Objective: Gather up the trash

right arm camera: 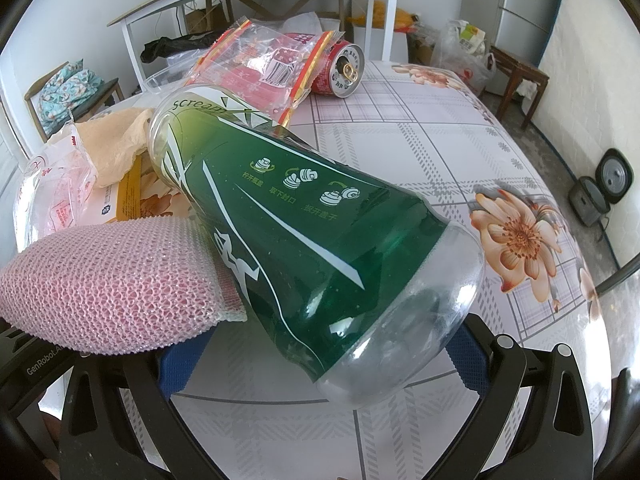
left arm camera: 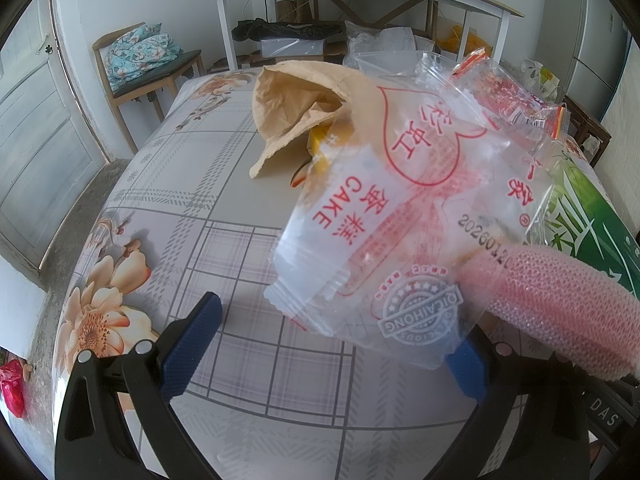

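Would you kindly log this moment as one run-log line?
task: collect trash | left tongs: open, cake wrapper draped across | right tongs: astride green bottle, grip unclear | red can: lying on table

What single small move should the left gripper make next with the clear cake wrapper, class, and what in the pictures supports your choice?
Probably close the left gripper on the clear cake wrapper. Its blue fingers stand wide apart, and the wrapper's lower edge hangs between them, seemingly unclamped. The right gripper already straddles the green bottle, so the wrapper seems the piece still to be secured.
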